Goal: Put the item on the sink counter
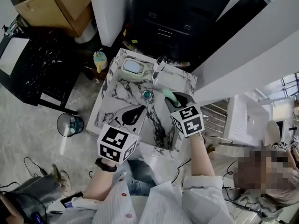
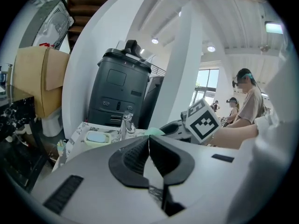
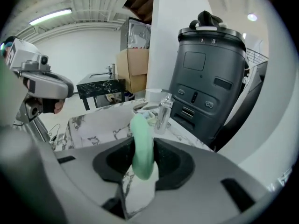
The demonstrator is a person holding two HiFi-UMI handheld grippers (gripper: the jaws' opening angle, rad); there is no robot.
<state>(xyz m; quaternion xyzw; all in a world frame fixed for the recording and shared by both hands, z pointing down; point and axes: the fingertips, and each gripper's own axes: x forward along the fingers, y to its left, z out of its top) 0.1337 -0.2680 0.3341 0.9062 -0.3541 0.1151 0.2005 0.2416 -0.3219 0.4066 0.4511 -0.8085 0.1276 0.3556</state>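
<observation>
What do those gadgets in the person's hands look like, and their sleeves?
The left gripper and right gripper are grey shells with black ribbed pads, each carrying a white cube of black square markers. Pale striped shirt sleeves; a dark band on the left wrist.

The head view sits high above the marbled surface [image 1: 106,111] and faces steeply down, so both pairs of jaws lie low in its frame. The left gripper view rides close behind its own jaws, facing almost level past them toward the dark machine [image 2: 119,94]. The right gripper view, equally close behind its jaws, tips lower. All three share the faucet [image 1: 159,66] beyond the jaws.
</observation>
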